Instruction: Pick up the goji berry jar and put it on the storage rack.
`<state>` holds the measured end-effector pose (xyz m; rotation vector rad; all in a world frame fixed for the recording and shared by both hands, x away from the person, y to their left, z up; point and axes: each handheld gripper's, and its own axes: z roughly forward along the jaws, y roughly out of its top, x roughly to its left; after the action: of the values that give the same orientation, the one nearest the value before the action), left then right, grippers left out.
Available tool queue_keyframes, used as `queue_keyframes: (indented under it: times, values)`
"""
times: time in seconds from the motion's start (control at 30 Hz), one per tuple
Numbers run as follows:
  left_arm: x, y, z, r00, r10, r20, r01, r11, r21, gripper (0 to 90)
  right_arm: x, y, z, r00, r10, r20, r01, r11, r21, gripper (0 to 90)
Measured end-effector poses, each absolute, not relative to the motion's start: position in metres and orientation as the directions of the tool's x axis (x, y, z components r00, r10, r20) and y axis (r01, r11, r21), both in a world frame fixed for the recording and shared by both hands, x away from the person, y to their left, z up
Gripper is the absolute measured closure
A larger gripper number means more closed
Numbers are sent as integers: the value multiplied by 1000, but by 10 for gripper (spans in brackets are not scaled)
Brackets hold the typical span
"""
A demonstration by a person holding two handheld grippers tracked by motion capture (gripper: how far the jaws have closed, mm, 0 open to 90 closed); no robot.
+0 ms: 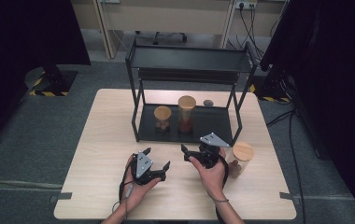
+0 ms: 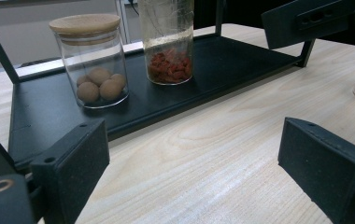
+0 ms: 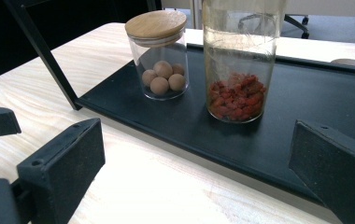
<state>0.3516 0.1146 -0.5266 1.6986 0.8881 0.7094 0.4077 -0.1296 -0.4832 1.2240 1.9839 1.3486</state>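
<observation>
Short clear glass jar [image 3: 160,58], round bamboo lid, tan balls inside, upright on black metal shelf tray [image 3: 306,107]. Left gripper [image 1: 156,164] & right gripper [image 1: 195,150]: jaws spread, empty.

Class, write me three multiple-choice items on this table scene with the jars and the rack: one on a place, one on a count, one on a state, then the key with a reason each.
1. Where does the jar of red pieces stand?
A. on the rack's lower shelf
B. on the top shelf
C. on the floor

2. How many jars with wooden lids are in the high view?
A. one
B. three
C. five

3. How do the left gripper's jaws stand?
A. shut on a lid
B. open with nothing between them
C. shut on a jar

Key: 1 A, it stands on the black tray beside the short jar. 2 B, two on the shelf and the jar on the table. 3 B, bare table shows between the jaws.
</observation>
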Motion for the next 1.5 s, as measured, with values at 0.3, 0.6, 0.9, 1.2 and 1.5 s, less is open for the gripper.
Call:
queue_keyframes:
  times: [0.3,0.6,0.9,1.2,1.5]
  values:
    - [352,114,-527,549,835,35,216,-183,959,84,400,-135,-483,-513,852,106,418,140,898,42]
    - [352,114,-527,549,835,33,217,-181,959,84,392,-139,-487,-519,849,100,416,150,897,42]
    - [352,115,-527,548,836,32,219,-180,959,84,380,-147,-490,-523,847,99,410,149,900,42]
    - [352,115,-527,548,836,32,219,-180,959,84,374,-150,-494,-524,845,103,419,151,895,42]
    - [352,115,-527,547,837,32,218,-179,959,85,367,-153,-497,-532,840,107,423,154,893,42]
